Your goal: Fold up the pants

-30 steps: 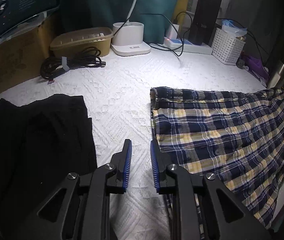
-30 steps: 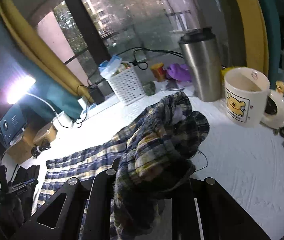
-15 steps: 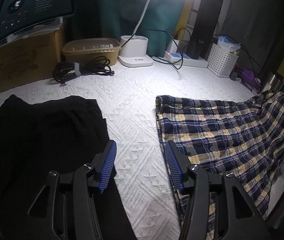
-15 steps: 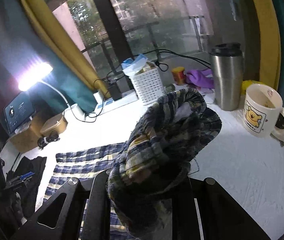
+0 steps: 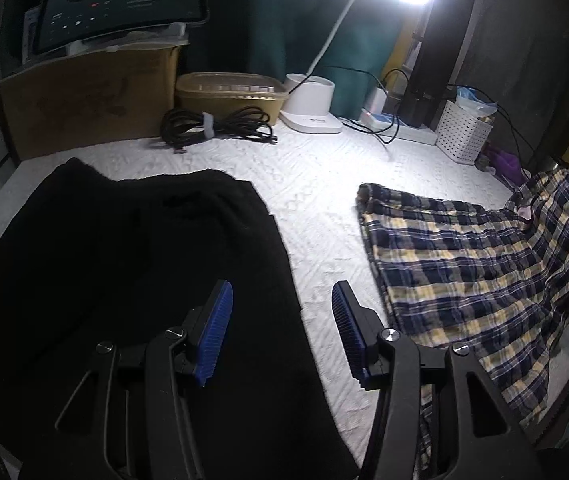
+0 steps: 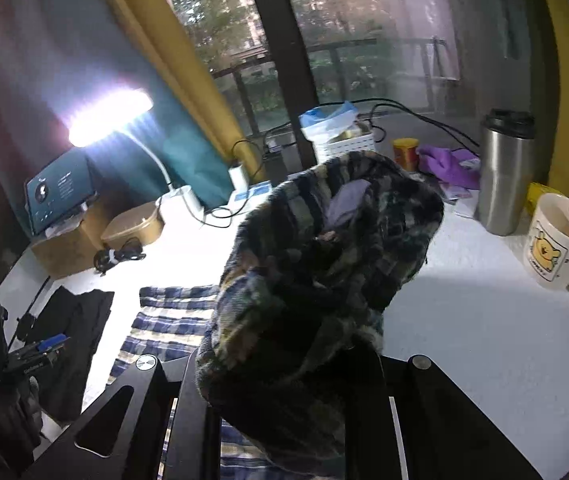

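The plaid pants (image 5: 464,268) lie on the white textured cloth (image 5: 316,216), their far right end lifted. In the right wrist view my right gripper (image 6: 284,364) is shut on a bunched end of the plaid pants (image 6: 324,272) and holds it above the table; the rest of the pants (image 6: 168,320) lies flat below. My left gripper (image 5: 280,320) is open and empty, hovering over the edge of a black garment (image 5: 124,280), left of the plaid pants. It also shows in the right wrist view (image 6: 40,350).
A cardboard box (image 5: 84,108), coiled cable (image 5: 216,126), tan container (image 5: 230,92), lamp base (image 5: 310,100) and white basket (image 5: 462,132) line the back. A steel tumbler (image 6: 506,172) and bear mug (image 6: 556,240) stand at the right.
My left gripper opened wider and drew back to the left, over the black garment. My right gripper lifted the bunched plaid end higher.
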Demonstrator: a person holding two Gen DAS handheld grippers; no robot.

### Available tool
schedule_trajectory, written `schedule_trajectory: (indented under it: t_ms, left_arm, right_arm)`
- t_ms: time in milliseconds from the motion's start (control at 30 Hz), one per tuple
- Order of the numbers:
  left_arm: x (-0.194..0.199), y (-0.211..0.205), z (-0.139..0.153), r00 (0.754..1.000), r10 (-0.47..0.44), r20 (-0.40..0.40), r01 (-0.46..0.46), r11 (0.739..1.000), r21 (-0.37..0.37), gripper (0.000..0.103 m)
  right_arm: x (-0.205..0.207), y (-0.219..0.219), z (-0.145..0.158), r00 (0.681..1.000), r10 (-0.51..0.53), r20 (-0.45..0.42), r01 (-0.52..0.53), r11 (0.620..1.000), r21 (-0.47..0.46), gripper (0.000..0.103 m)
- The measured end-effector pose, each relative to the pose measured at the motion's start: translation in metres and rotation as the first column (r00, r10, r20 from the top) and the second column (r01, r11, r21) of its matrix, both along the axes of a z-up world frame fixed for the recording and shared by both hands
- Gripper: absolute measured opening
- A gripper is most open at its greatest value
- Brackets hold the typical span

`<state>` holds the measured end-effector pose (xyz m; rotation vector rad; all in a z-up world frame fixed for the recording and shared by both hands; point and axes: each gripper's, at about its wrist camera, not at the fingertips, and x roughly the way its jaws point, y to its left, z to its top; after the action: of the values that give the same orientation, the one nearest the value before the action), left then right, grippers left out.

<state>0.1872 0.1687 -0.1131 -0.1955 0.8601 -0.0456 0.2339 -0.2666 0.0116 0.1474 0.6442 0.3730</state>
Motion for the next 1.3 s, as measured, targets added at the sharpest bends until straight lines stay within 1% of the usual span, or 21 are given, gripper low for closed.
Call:
schedule_trajectory:
  t_ms: [333,567,667,733,967,1033,1167,1233,1267,1300]
  left_arm:
    - [-0.011,0.025,-0.004,1.0,0.015,0.006,-0.015,1.0,-0.013,0.051]
    - [-0.018,0.04,-0.012,0.999,0.029,-0.015,-0.029,0.999,-0.018,0.051]
    - [-0.021,0.041,-0.014,0.999,0.024,-0.024,-0.024,1.0,-0.015,0.051]
    - [-0.023,0.041,-0.015,0.999,0.019,-0.026,-0.019,1.0,-0.011,0.051]
    - [-0.025,0.039,-0.012,1.0,0.013,-0.023,-0.014,1.0,-0.014,0.051]
    - [-0.026,0.035,-0.011,1.0,0.004,-0.022,-0.005,1.0,-0.012,0.051]
    - [-0.026,0.026,-0.01,1.0,-0.019,-0.021,0.018,1.0,-0.003,0.051]
    - [-0.025,0.022,-0.008,1.0,-0.024,-0.019,0.024,1.0,0.0,0.051]
    - [-0.024,0.02,-0.007,0.999,-0.027,-0.017,0.027,1.0,0.001,0.051]
    - [-0.023,0.019,-0.006,0.999,-0.028,-0.017,0.028,1.0,0.002,0.051]
  right_arm:
    - [-0.001,0.05,-0.009,0.996,0.084,-0.029,-0.085,0.996,-0.029,0.018]
    - [0.004,0.104,-0.028,0.979,0.186,-0.081,-0.19,0.981,-0.044,0.018]
    - [0.004,0.128,-0.038,0.969,0.224,-0.104,-0.233,0.97,-0.075,0.018]
    - [0.005,0.142,-0.044,0.961,0.249,-0.121,-0.26,0.962,-0.079,0.018]
    - [0.0,0.188,-0.059,0.927,0.337,-0.165,-0.359,0.925,-0.127,0.018]
    - [-0.003,0.196,-0.063,0.925,0.343,-0.165,-0.368,0.917,-0.154,0.018]
    - [0.002,0.203,-0.071,0.922,0.338,-0.187,-0.37,0.913,-0.175,0.019]
    - [0.0,0.207,-0.074,0.917,0.351,-0.19,-0.385,0.903,-0.191,0.035]
    - [-0.002,0.21,-0.077,0.909,0.366,-0.197,-0.402,0.895,-0.192,0.059]
    - [-0.005,0.212,-0.079,0.9,0.384,-0.204,-0.421,0.887,-0.189,0.087]
